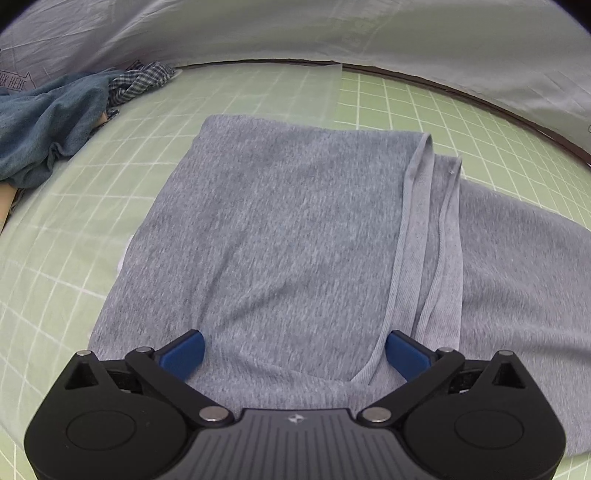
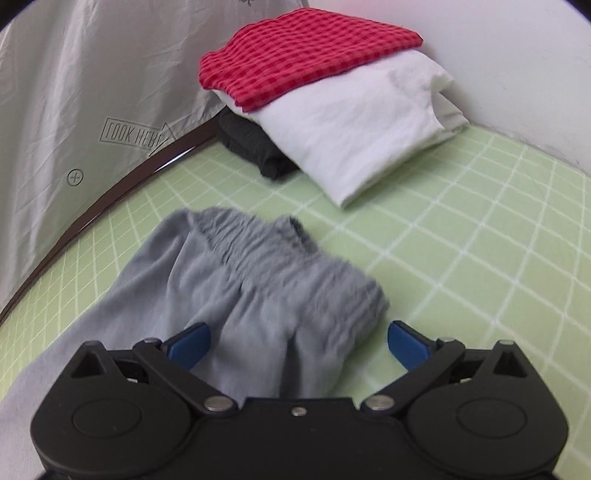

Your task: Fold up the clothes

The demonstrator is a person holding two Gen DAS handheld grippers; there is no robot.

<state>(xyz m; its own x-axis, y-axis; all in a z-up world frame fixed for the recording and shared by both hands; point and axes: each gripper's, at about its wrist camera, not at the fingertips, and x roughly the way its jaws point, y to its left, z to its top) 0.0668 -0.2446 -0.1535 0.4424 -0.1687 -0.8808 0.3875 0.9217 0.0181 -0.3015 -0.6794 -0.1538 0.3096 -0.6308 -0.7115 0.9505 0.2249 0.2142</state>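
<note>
on my left wrist view the grey pants [image 1: 280, 229] lie flat on the green checked sheet [image 1: 258, 96], legs folded one over the other, hems at the far end, so the long axis runs from just under my tool away towards the grey tent wall [image 1: 369, 29]. a second grey layer spreads out to the right beneath the hems. far left, a crumpled blue towel [image 1: 48, 122] and a blue checked cloth [image 1: 140, 79] sit in a heap, well apart from the pants. my left gripper [image 1: 294, 354] stands with its blue pads wide apart just above the fabric, pinching nothing.

on my right wrist view the gathered waistband [image 2: 295, 258] points away from me, blurred. my right gripper [image 2: 298, 345] is spread wide too, fabric lying between the pads but not pinched. beyond, a stack: red checked cloth [image 2: 306, 51] on a folded white garment [image 2: 354, 133], a dark garment [image 2: 255, 147] beneath. i see no containers.
</note>
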